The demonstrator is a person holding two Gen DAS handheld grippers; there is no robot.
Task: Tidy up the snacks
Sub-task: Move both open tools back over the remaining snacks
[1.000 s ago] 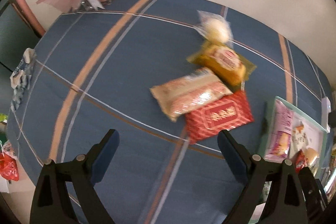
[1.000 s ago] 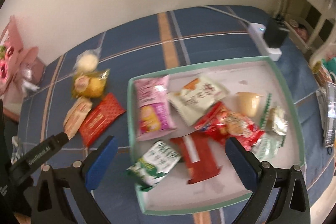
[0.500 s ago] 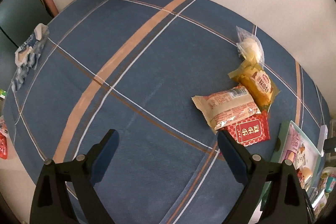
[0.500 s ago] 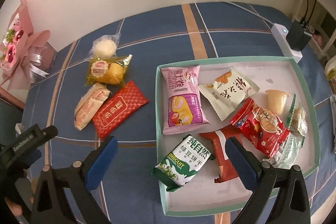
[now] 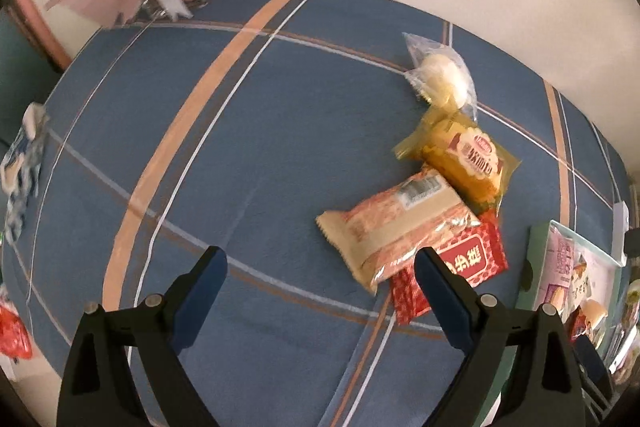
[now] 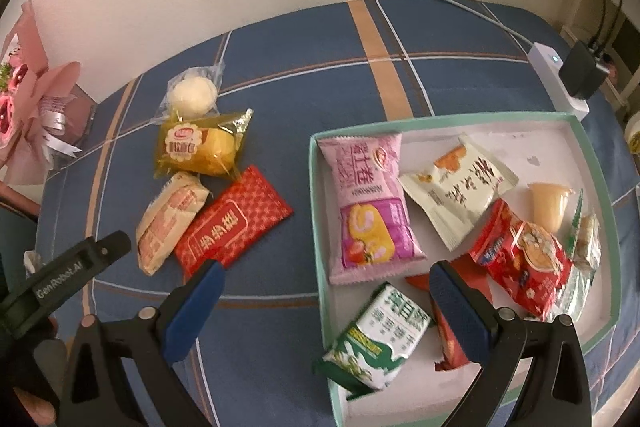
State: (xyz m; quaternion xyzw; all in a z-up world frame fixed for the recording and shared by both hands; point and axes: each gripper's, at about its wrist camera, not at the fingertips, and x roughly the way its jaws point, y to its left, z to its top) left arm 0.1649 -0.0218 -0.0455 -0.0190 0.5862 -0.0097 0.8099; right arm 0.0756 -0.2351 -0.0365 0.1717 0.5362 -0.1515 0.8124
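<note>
Just changed: the left gripper [image 5: 320, 267] has swung back toward the loose snacks from half a second ago, so the beige-and-red packet [image 5: 400, 227] now sits just beyond its right finger; a pickup there looks next.
Left gripper state: spread wide, nothing between the fingers.
Right gripper [image 6: 324, 291]: also spread and empty, over the tray's near-left rim.
Loose snacks: four on the blue striped tablecloth [image 5: 240, 147], left of the tray: round white bun [image 6: 192, 95], yellow cake [image 6: 200, 147], the beige-and-red packet, red sachet [image 6: 236, 223], each touching or overlapping the next.
Tray [image 6: 316, 187]: teal-rimmed, near the tablecloth's right edge, already holds about eight packets.
Writing: "BISCUIT" seems to be on the green pack [image 6: 380, 335], though blurred; "GenRobot.AI" on the left gripper's body; Chinese characters elsewhere.
</note>
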